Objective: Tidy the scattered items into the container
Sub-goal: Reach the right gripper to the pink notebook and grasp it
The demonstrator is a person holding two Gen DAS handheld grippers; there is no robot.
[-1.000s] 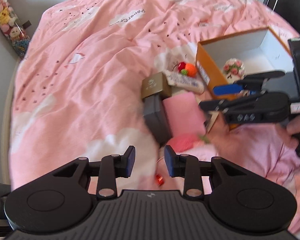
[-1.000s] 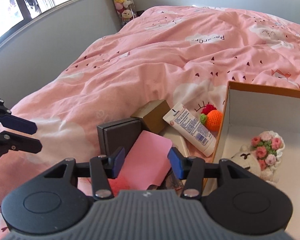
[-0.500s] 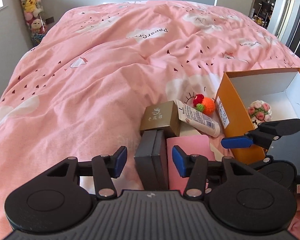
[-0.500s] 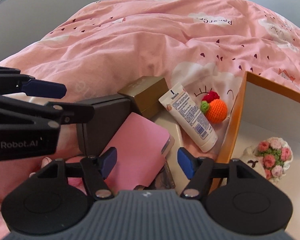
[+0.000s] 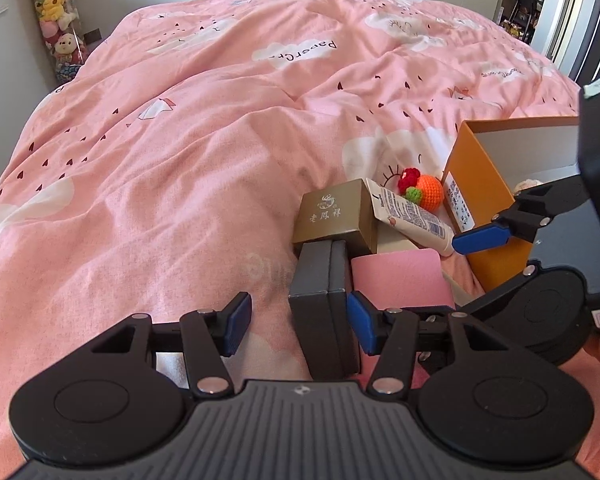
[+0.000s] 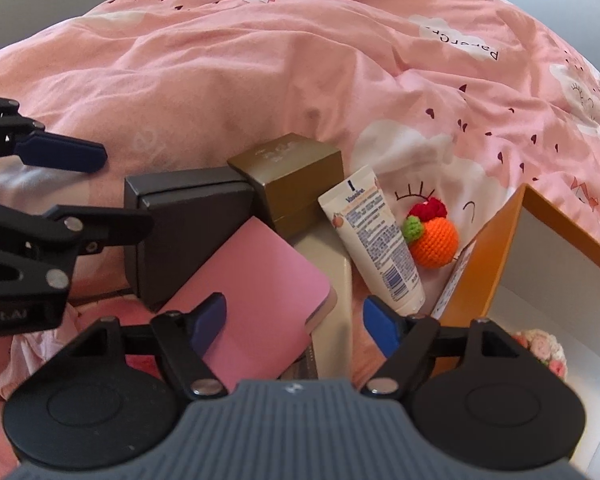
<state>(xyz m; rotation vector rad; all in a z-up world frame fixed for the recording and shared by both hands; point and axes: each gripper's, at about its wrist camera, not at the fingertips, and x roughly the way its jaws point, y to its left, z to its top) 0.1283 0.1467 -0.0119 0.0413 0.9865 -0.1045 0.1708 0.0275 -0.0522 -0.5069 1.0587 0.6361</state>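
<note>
Nearby, gold box abuts dark case, tube.

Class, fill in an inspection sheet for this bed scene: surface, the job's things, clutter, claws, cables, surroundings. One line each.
Surface: pink duvet, rumpled, with cloud and heart print.
Job's things: orange box open, a flower toy inside. Beside it on the duvet: crochet orange, cream tube, gold box, dark case, pink notebook.
Clutter: a beige flat item lies under the tube and notebook; what it is cannot be told.
Claws: left claw open, straddling the dark case; right claw open over the notebook. Neither grips anything.
Cables: nothing seen.
Surroundings: grey wall, hanging plush toys at the far left, doorway far right.
</note>
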